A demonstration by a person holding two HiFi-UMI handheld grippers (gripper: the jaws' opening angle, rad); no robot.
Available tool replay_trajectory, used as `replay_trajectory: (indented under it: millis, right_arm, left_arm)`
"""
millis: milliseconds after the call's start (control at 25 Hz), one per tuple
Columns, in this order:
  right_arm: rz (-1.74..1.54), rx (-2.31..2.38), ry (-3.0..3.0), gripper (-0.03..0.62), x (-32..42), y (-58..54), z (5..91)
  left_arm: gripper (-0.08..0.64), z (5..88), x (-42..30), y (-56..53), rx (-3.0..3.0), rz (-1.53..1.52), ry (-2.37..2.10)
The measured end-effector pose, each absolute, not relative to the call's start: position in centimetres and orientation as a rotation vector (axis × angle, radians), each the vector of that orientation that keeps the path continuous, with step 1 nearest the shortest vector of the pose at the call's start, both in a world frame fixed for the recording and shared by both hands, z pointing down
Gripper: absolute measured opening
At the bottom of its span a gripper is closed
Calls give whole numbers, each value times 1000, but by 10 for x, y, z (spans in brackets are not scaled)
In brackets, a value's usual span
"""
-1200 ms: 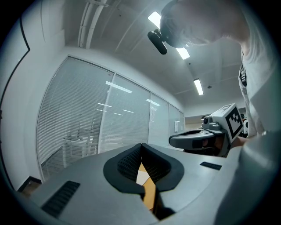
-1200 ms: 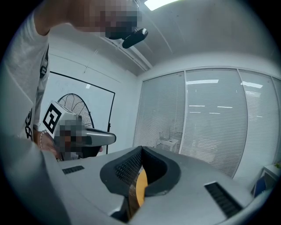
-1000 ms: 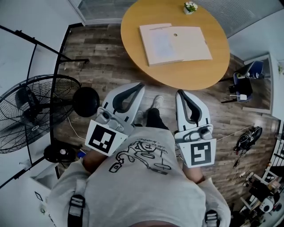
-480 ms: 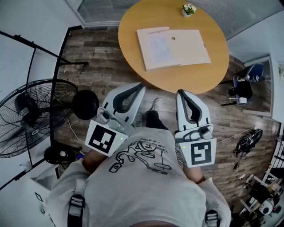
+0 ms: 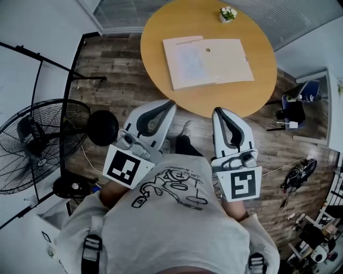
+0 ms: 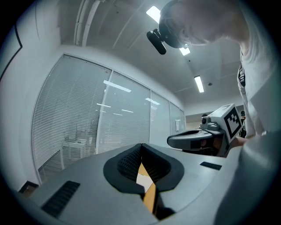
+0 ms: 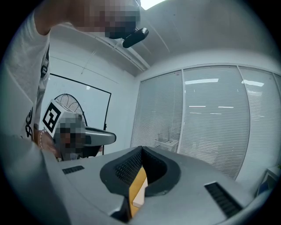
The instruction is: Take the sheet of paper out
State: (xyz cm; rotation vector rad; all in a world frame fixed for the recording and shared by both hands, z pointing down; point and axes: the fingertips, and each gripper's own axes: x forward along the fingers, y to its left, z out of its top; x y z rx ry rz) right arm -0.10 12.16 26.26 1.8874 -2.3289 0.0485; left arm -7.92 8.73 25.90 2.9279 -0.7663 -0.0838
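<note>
The sheet of paper (image 5: 187, 62) showed as a paler rectangle on the left half of a flat beige folder (image 5: 230, 59), which lay in the middle of the round wooden table (image 5: 161, 32). Whether the sheet sat on top of the folder or partly inside it could not be told. A small potted plant (image 5: 228, 13) stood at the table's far edge, well apart from the folder.

Both grippers were held level near the person's chest, short of the table. The left gripper (image 5: 170, 103) had its tips pressed together on nothing, and so did the right gripper (image 5: 217, 111). A pedestal fan (image 5: 37, 142) stood on the plank floor (image 5: 118, 59) at the left.
</note>
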Motion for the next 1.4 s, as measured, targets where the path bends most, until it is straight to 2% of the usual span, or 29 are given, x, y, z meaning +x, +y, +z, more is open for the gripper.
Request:
replay_trajectory:
  millis: [1400]
  right_arm:
    - [42,1871,-2377,8,105,38,262]
  left_arm:
    - [20,258,24,8,2931,-63,-820]
